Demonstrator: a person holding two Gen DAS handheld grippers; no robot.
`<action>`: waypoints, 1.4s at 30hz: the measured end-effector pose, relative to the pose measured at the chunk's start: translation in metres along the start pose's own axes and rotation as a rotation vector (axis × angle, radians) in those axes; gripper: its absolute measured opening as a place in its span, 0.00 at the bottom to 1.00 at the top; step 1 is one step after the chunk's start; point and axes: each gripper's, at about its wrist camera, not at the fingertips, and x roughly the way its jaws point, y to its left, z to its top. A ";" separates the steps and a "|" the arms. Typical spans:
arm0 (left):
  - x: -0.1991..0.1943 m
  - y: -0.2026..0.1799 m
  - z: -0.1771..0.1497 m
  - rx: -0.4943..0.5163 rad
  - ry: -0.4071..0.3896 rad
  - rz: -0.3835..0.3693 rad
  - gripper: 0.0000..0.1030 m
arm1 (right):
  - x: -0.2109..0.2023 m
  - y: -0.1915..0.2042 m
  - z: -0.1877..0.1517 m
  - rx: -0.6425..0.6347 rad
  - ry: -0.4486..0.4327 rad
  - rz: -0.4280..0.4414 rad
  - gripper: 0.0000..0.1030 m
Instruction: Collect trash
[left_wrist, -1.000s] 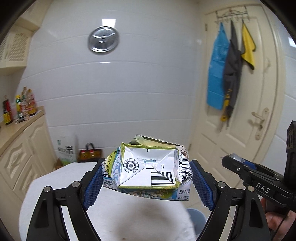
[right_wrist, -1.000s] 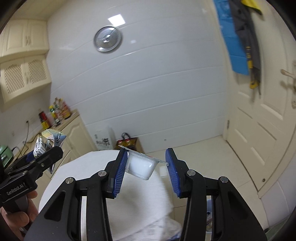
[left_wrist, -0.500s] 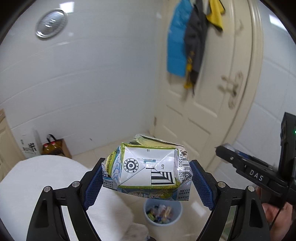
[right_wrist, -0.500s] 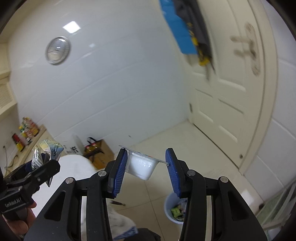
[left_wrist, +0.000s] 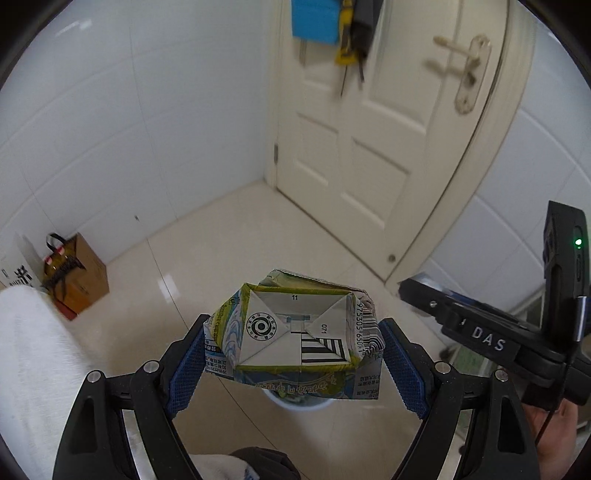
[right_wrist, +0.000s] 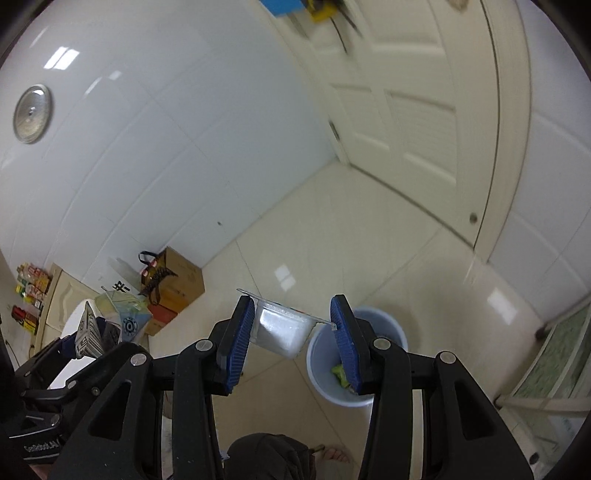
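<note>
Fingers (left_wrist: 183, 373) of the left gripper (left_wrist: 293, 363) are squeezing a light, crushable carton (left_wrist: 295, 338) by its sides, while the right gripper (right_wrist: 291, 334) is pinching a flimsy plastic cup (right_wrist: 282, 330) by its rim.

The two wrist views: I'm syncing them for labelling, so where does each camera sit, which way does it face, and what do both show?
Left wrist: sits on the left claw, facing down at the tiled floor; clamps a crushed green-and-white drink carton; the right claw and a hand show at right.
Right wrist: sits on the right claw, facing down; grips a clear plastic cup above a pale blue bin; a foot shows below.
Shared: white door, bin, brown box, both claws.
</note>
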 end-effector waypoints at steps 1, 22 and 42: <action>0.010 -0.002 0.005 0.005 0.015 -0.003 0.82 | 0.009 -0.006 0.000 0.013 0.017 0.001 0.43; 0.028 -0.005 0.011 0.020 0.012 0.117 0.98 | 0.021 -0.033 0.004 0.130 0.023 -0.049 1.00; -0.267 0.030 -0.146 -0.151 -0.387 0.223 0.99 | -0.113 0.137 -0.020 -0.122 -0.174 0.100 1.00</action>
